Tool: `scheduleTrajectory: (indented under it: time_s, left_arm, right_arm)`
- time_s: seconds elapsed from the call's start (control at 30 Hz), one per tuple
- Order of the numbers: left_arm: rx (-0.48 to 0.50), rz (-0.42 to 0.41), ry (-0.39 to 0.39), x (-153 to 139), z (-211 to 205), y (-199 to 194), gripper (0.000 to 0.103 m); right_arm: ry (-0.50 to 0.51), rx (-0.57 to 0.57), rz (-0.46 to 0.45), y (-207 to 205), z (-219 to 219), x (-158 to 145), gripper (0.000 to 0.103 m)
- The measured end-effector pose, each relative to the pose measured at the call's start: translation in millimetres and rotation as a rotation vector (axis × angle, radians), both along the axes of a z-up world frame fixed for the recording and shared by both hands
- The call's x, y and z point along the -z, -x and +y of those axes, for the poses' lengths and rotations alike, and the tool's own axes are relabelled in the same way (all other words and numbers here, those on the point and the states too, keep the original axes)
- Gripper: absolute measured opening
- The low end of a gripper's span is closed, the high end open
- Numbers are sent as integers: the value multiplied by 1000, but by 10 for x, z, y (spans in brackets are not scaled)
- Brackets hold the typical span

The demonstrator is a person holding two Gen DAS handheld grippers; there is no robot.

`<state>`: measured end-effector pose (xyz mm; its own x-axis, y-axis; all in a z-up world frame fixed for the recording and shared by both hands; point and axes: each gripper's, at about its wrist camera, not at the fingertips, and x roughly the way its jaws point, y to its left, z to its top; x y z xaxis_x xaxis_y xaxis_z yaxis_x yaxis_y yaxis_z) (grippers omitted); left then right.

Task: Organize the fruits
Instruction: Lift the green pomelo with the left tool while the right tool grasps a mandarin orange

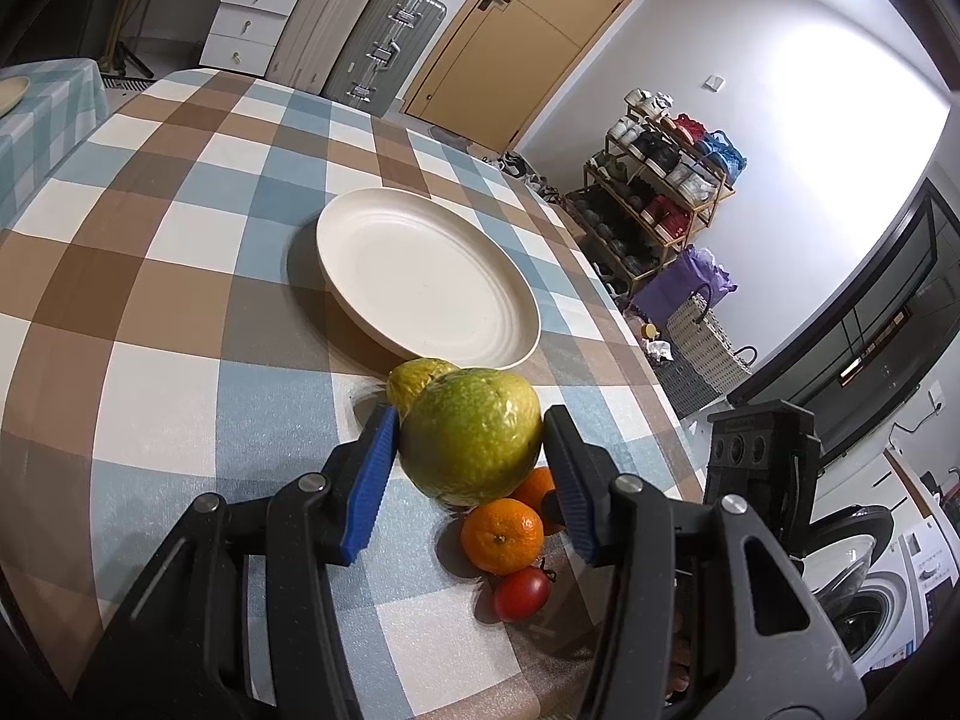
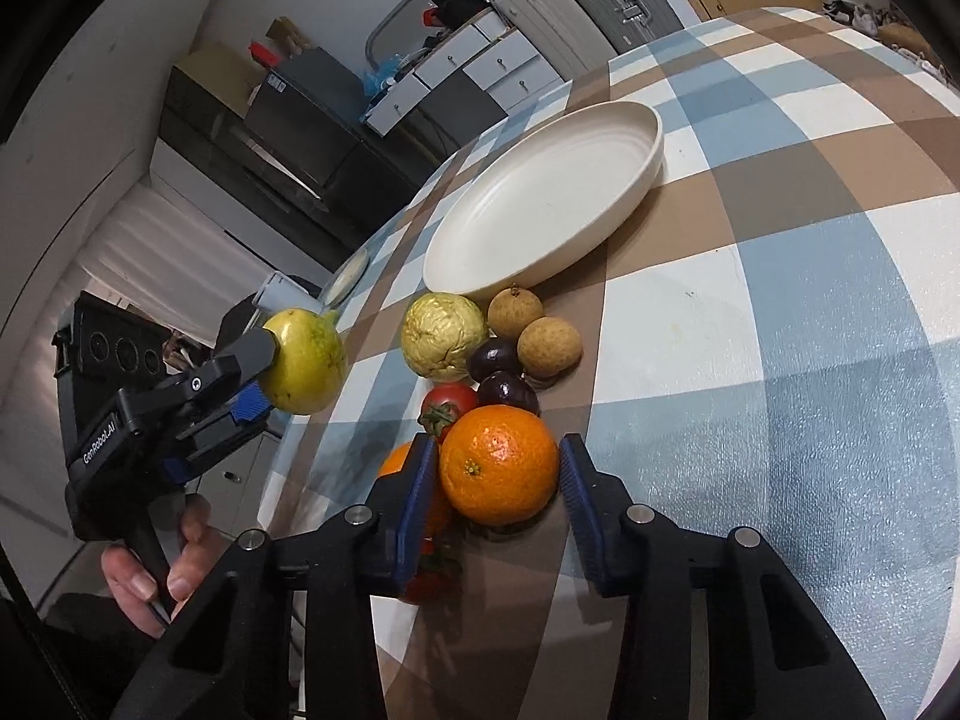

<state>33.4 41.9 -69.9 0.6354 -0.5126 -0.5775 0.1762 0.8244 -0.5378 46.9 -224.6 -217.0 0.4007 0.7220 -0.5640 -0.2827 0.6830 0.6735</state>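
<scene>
While the left claw (image 1: 471, 441) clamps a green fruit (image 1: 471, 435), the right claw (image 2: 498, 468) grips an orange (image 2: 498, 465), half-hiding a tomato (image 2: 447, 408).

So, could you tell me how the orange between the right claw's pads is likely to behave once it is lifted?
The orange is round, so it would probably roll if released on the tablecloth. Its dimpled peel should give the right claw fair grip. It looks firm, so it probably won't sag.

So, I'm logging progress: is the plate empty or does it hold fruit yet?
Empty. Both wrist views show the cream plate bare inside; the fruits lie on the tablecloth beside it.
</scene>
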Motion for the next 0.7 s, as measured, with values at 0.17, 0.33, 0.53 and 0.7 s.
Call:
scheduleTrajectory:
  time_s: [0.17,0.33,0.53,0.7]
  left_arm:
    - [2,7,-4,7,-16,15,47]
    - [1,8,-3,23,-14,-1,47]
    - [4,11,-9,8,-19,-59,47]
    - [10,14,-19,-38,-43,-227,47]
  right_arm:
    - [-20,7,12,-6,-16,14,42]
    - [-41,18,2,-1,-82,-18,42]
    - [-71,36,-31,-29,-191,-114,42]
    - [-81,50,-73,-125,-282,-270,42]
